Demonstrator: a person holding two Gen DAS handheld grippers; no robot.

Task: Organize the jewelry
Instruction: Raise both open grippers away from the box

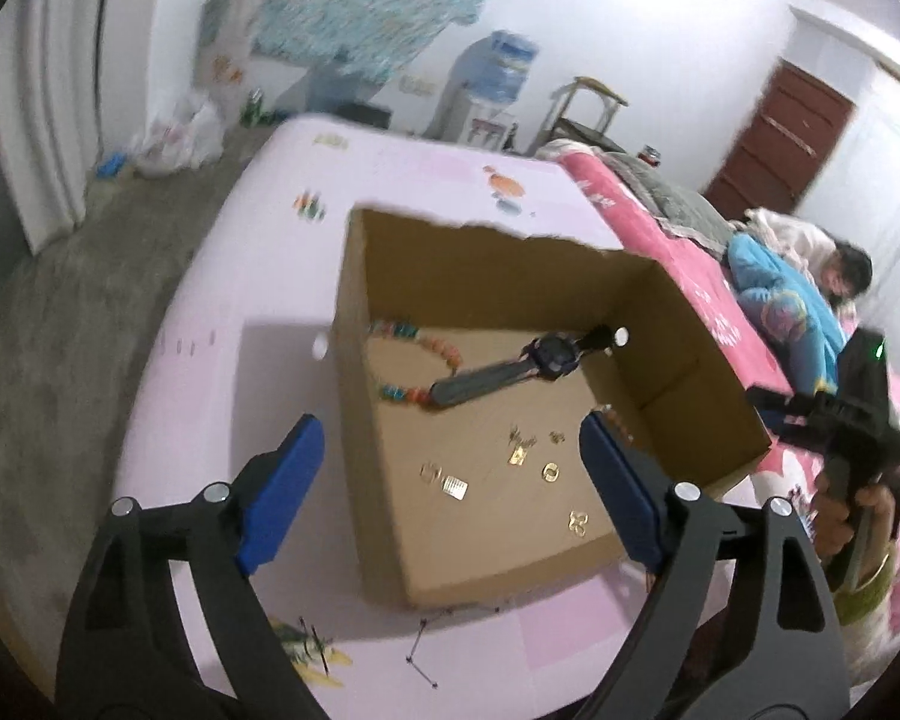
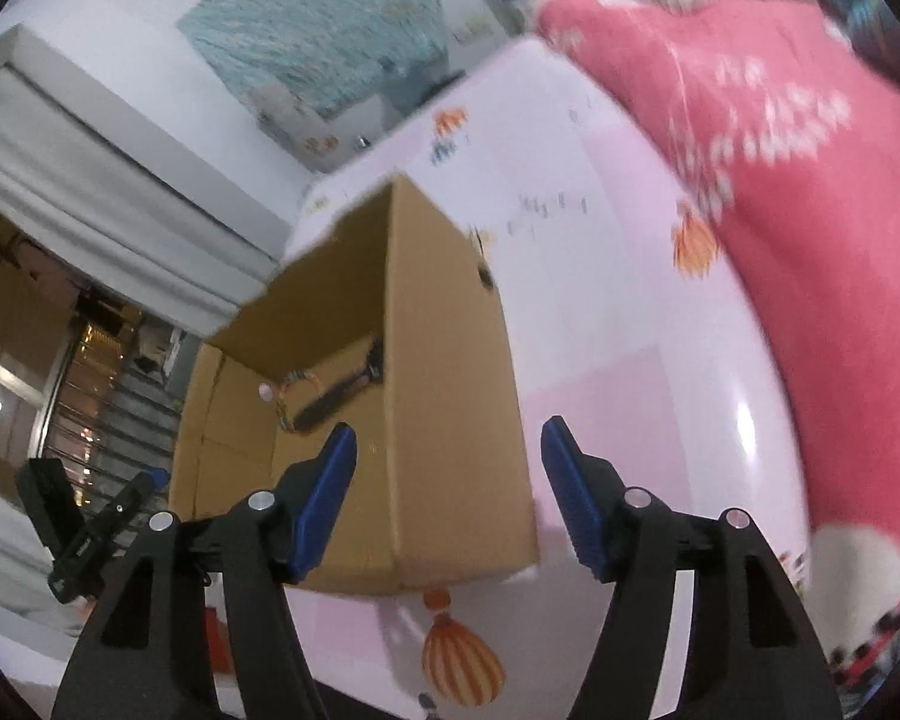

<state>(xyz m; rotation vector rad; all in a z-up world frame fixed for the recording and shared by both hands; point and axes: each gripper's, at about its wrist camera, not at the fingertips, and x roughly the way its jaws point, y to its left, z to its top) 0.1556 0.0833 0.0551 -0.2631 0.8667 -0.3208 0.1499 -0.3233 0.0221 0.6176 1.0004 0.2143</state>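
Here the cardboard box (image 1: 570, 276) sits open on a pink mat (image 1: 222, 276) with little balloon pictures, and the jewelry is down on the box floor. A dark watch (image 1: 510, 369) lies flat near the back, and one end of its strap rests on a bead bracelet (image 1: 417, 360) with many colors. Closer to the front are small gold pieces (image 1: 519, 456), spread apart from each other. A few thin black pins (image 1: 420, 654) lie on the mat just outside the front of the box. The left gripper (image 1: 450, 480) is above the near side of the box with its blue fingers (image 1: 282, 486) spread wide, one outside the left wall and one over the box floor, and nothing is between them. The right gripper (image 2: 447, 492) is beside the box, facing an outer wall and a corner, and its blue fingers (image 2: 324, 498) are spread apart too, holding nothing. A pink blanket (image 2: 780, 192) lies next to the mat. Far back, a person (image 1: 810, 300) in blue lies on it.
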